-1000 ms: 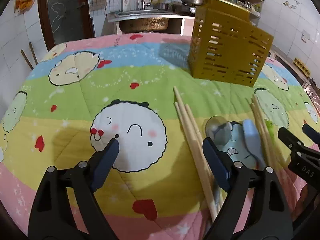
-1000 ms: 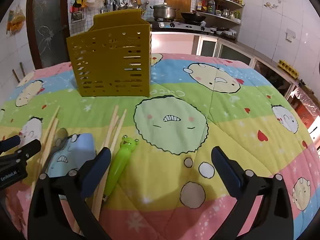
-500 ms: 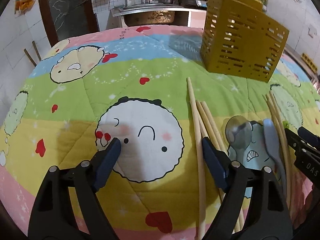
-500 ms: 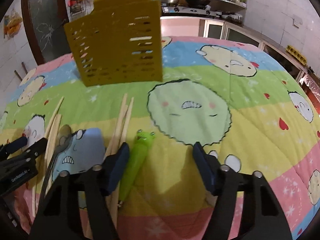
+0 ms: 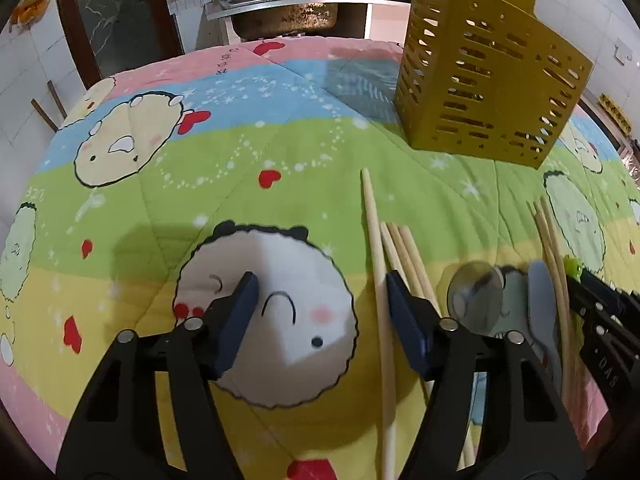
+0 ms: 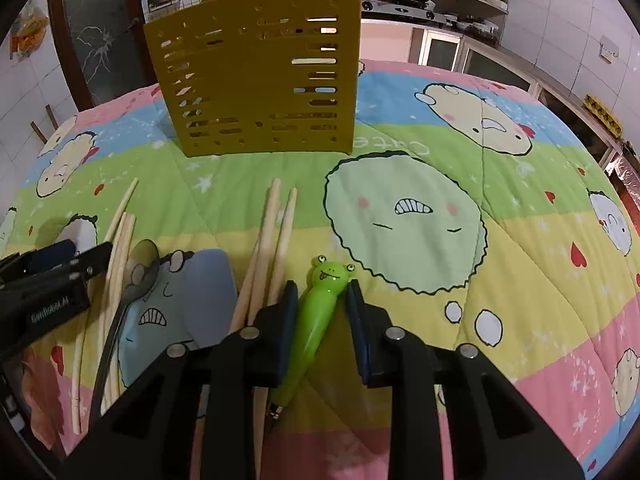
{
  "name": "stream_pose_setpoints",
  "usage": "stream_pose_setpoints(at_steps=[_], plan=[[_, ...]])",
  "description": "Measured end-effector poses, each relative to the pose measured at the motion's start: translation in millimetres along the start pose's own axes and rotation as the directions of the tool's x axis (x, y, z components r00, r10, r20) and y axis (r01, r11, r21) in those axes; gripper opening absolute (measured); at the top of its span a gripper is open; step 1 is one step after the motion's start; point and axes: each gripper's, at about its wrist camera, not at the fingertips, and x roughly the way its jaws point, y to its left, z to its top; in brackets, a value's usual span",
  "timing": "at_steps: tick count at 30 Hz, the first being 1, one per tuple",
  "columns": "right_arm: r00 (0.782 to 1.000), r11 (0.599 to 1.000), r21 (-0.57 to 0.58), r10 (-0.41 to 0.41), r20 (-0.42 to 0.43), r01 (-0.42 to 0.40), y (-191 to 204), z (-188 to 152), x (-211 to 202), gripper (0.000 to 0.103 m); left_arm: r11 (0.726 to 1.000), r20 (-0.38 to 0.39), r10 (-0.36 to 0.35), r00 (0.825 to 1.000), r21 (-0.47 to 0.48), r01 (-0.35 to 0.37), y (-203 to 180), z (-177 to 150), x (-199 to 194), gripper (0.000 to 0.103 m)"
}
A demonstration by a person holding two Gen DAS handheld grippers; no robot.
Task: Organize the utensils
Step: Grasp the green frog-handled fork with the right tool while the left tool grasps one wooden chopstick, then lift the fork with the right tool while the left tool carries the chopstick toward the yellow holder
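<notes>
The right gripper (image 6: 322,312) is closing its jaws around the frog-handled utensil (image 6: 320,312) on the quilted desk (image 6: 520,240) — not yet clamped. The left gripper (image 5: 320,312), jaws apart and closing, straddles one chopstick (image 5: 380,300); the round stick could roll away.

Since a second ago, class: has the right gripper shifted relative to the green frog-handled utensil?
Yes. The right gripper has slid left; its closing jaws now straddle the green frog-handled utensil, formerly beside its left finger.
</notes>
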Motion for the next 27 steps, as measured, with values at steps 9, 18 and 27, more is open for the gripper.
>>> stream_pose_setpoints(at_steps=[9,18,27], plan=[[1.000,1.000,-0.002,0.000,-0.009,0.000,1,9,6,0.024,0.999,-0.047,-0.040,0.998,-0.033,0.039,-3,26,12,0.028],[0.999,0.998,0.038,0.047,0.020,-0.048,-13,16,1,0.021,0.995,-0.022,-0.086,0.996,-0.053,0.085,-2,25,13,0.005],[0.990,0.994,0.074,0.069,0.123,-0.079,-34,23,-31,0.020,0.991,0.058,-0.118,0.991,-0.063,0.122,-5,18,-11,0.004]])
